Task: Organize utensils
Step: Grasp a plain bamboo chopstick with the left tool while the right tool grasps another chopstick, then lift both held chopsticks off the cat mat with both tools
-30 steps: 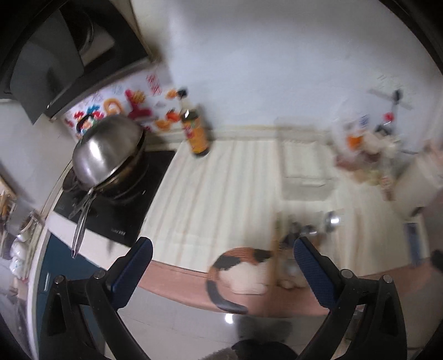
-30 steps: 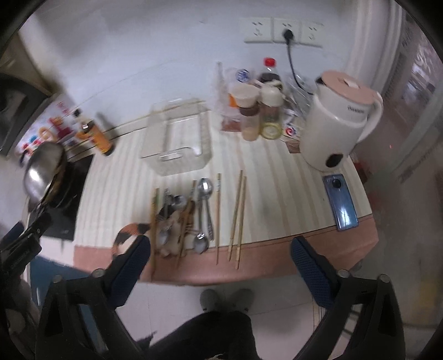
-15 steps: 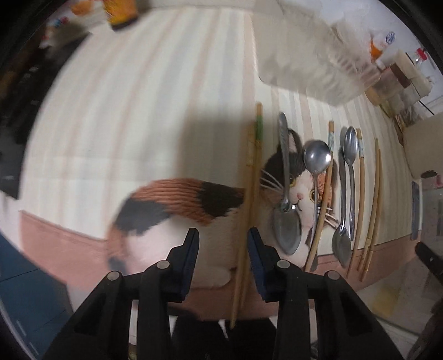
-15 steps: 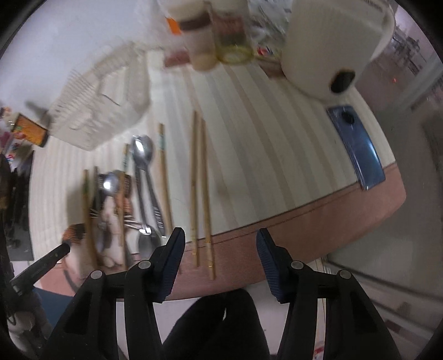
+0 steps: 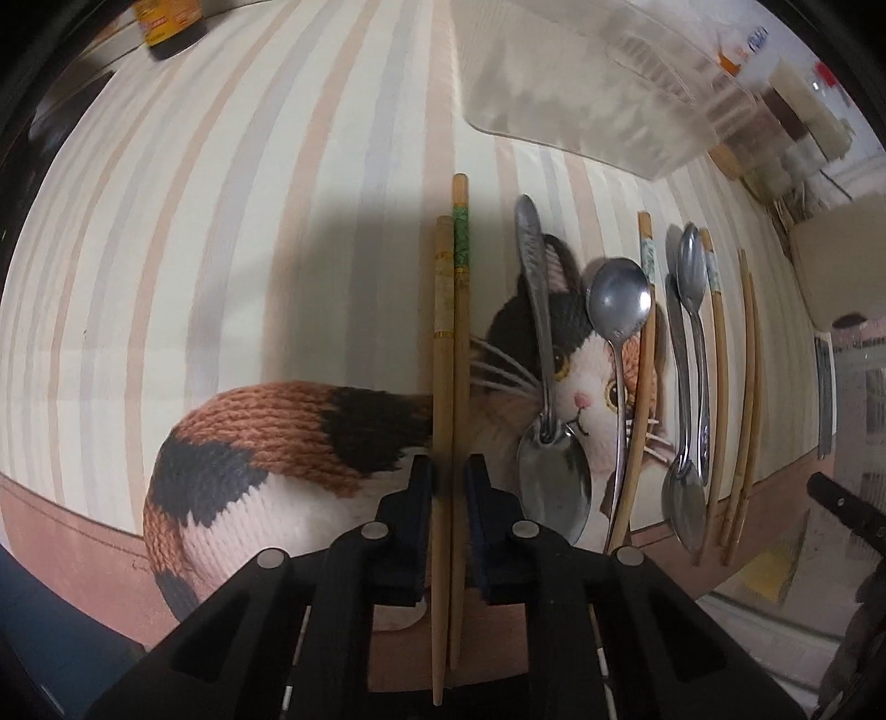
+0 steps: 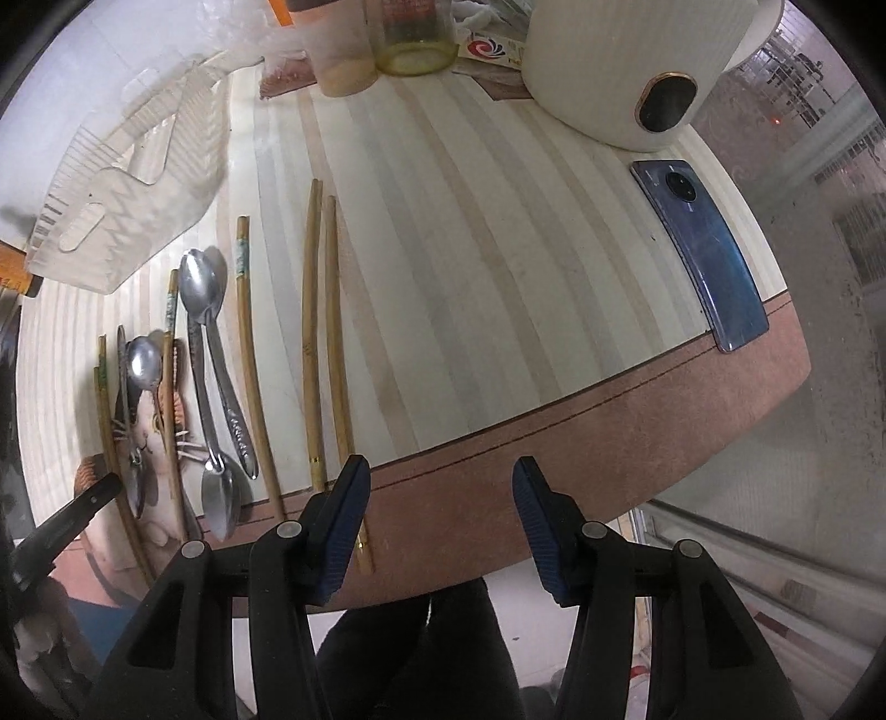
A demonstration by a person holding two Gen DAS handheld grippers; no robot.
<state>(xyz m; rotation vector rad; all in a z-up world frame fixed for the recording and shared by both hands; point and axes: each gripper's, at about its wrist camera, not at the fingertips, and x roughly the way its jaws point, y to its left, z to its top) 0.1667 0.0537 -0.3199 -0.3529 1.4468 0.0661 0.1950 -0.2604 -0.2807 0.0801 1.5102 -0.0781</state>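
My left gripper (image 5: pixel 447 487) is shut on a pair of wooden chopsticks (image 5: pixel 449 332) that lie along the striped counter over a cat-shaped mat (image 5: pixel 266 465). Right of them lie several steel spoons (image 5: pixel 617 302) and more chopsticks (image 5: pixel 745 387). A clear plastic basket (image 5: pixel 576 94) stands beyond them. My right gripper (image 6: pixel 440 515) is open and empty at the counter's front edge, its left finger just over the near end of another chopstick pair (image 6: pixel 326 343). The spoons (image 6: pixel 213 365) and the basket (image 6: pixel 127 199) show to its left.
A white kettle (image 6: pixel 637 61) and jars (image 6: pixel 410 39) stand at the back right. A blue phone (image 6: pixel 703 249) lies near the right counter edge. A sauce bottle (image 5: pixel 166 22) stands far left. The pink counter edge (image 6: pixel 554 443) runs along the front.
Both grippers have dropped closer to the counter. My left gripper's jaws have closed in on the leftmost chopstick pair. My right gripper has moved nearer the front edge, still open.
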